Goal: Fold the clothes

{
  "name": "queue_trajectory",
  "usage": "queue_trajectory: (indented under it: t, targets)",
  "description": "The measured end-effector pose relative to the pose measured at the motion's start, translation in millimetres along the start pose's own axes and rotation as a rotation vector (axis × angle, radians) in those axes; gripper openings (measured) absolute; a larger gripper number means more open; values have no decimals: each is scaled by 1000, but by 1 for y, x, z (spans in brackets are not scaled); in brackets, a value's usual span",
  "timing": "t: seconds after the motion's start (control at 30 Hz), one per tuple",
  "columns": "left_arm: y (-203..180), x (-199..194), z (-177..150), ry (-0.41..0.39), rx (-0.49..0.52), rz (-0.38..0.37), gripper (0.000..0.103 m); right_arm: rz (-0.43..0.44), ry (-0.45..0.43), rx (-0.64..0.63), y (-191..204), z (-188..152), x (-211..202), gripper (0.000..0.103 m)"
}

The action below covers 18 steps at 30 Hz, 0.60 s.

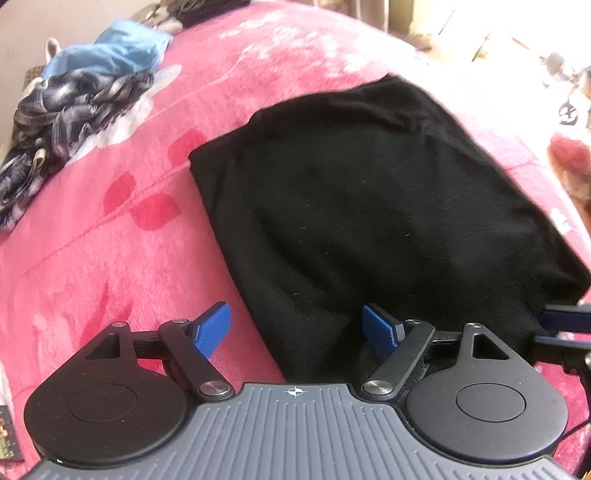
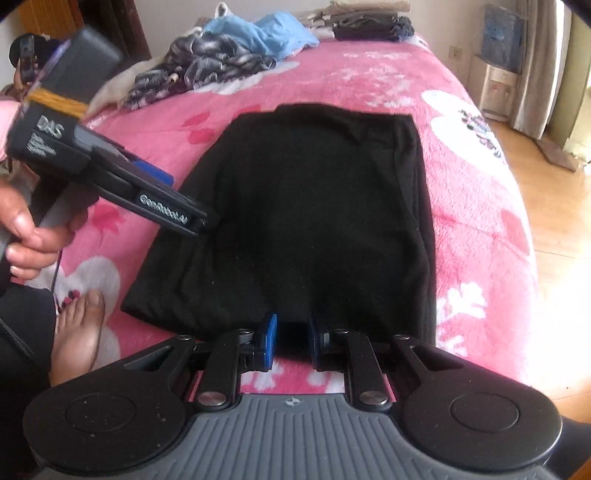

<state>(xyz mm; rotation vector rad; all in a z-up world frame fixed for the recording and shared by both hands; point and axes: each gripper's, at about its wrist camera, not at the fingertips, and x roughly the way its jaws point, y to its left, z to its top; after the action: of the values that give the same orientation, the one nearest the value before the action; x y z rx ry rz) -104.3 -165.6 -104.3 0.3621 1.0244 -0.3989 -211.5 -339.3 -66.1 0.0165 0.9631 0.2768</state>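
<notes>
On the bed's near edge, black garment [image 2: 314, 214] lies flat, long axis running away from me; my right tool [image 2: 291, 341] pinches its near hem, my left tool [image 1: 295, 326] gapes open, empty, over its left near corner.

The folded black knit garment [image 2: 317, 206] lies flat on the pink plush floral blanket [image 2: 476, 221] covering the bed, near the bed's near edge and about midway between its sides. A crumpled grey plaid shirt [image 2: 207, 62] lies toward the far left corner, with a bunched light blue garment [image 2: 273, 31] just behind it. A stack of folded dark and beige clothes [image 2: 369, 20] sits at the far edge.
</notes>
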Motion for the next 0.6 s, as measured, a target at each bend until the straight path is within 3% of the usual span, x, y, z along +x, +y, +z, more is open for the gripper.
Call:
queue_trajectory:
  t: [0.2,0.43,0.6]
  targets:
    - [5,-23,-31,-49,53,-104,79,58,-56,-45,17,6,1,19]
    - [-6,-25,-60,-28,180,-82,76,66,-8,-54,27,2,19,19]
    - [-3,-26,-73,-26,192,-106,76,55,15,-42,25,-12,12,19]
